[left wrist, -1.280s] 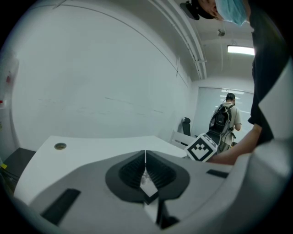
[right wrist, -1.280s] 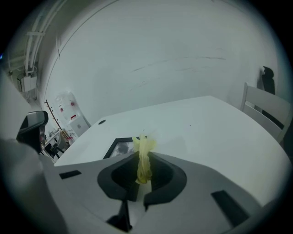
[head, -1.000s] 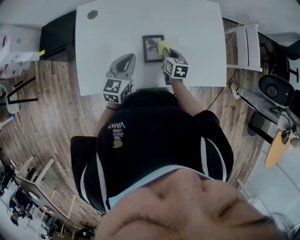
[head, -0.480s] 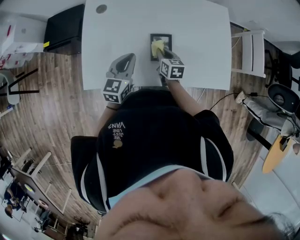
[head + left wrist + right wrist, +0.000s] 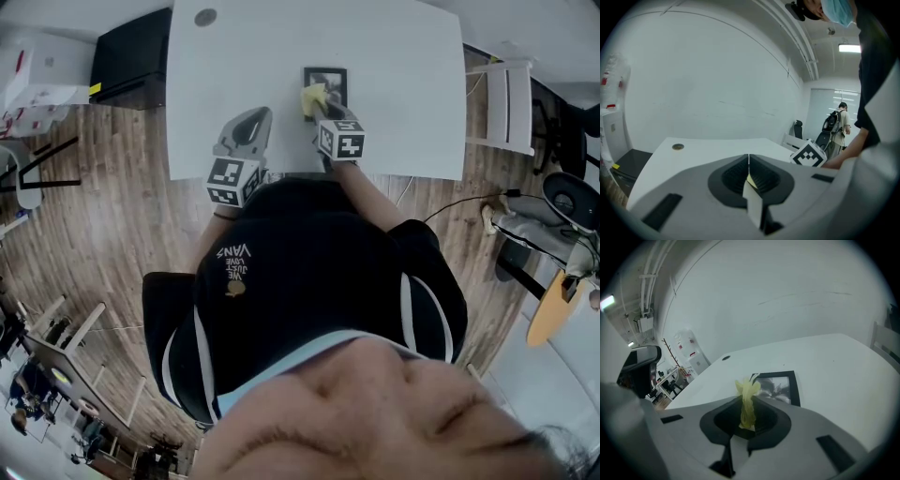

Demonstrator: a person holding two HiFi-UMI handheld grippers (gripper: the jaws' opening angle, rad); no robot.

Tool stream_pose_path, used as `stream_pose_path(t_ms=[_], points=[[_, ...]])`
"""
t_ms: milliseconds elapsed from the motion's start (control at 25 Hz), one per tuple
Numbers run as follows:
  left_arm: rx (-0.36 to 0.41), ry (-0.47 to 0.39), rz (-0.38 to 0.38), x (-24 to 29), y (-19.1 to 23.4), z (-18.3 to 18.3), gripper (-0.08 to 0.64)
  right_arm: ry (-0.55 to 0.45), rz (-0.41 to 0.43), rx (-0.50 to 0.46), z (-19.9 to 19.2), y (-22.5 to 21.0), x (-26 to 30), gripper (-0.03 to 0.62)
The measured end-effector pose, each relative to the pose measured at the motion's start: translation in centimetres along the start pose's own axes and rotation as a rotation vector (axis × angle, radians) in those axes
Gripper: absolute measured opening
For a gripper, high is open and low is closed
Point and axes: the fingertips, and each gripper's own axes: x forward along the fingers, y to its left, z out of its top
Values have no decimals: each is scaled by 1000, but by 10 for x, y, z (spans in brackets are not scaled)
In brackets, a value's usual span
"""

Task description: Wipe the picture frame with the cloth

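A black picture frame (image 5: 326, 88) (image 5: 780, 386) with a dark print lies flat on the white table (image 5: 253, 66). My right gripper (image 5: 320, 105) (image 5: 749, 405) is shut on a yellow cloth (image 5: 312, 97) (image 5: 748, 401), which bunches up over the frame's near left corner. In the right gripper view the cloth sticks up between the jaws, just short of the frame. My left gripper (image 5: 246, 131) (image 5: 748, 165) hovers above the table's near edge, left of the frame, jaws pressed together with nothing between them.
A round grommet hole (image 5: 205, 17) (image 5: 678, 146) sits at the table's far left. A black cabinet (image 5: 131, 56) stands left of the table, a white chair (image 5: 509, 103) to its right. A person with a backpack (image 5: 836, 123) stands far off.
The right gripper with the cloth has shifted left across the frame, from its right side to its near left corner. The left gripper has stayed put.
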Motion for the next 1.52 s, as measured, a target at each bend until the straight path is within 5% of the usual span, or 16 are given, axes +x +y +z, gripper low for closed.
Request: stream_pose_path(t_ms=[1120, 1520], points=[[27, 10, -100, 37, -41, 4, 18, -26, -172, 58, -4, -93, -49, 46], [26, 2, -79, 27, -44, 2, 17, -71, -101, 57, 6, -67, -52, 46]])
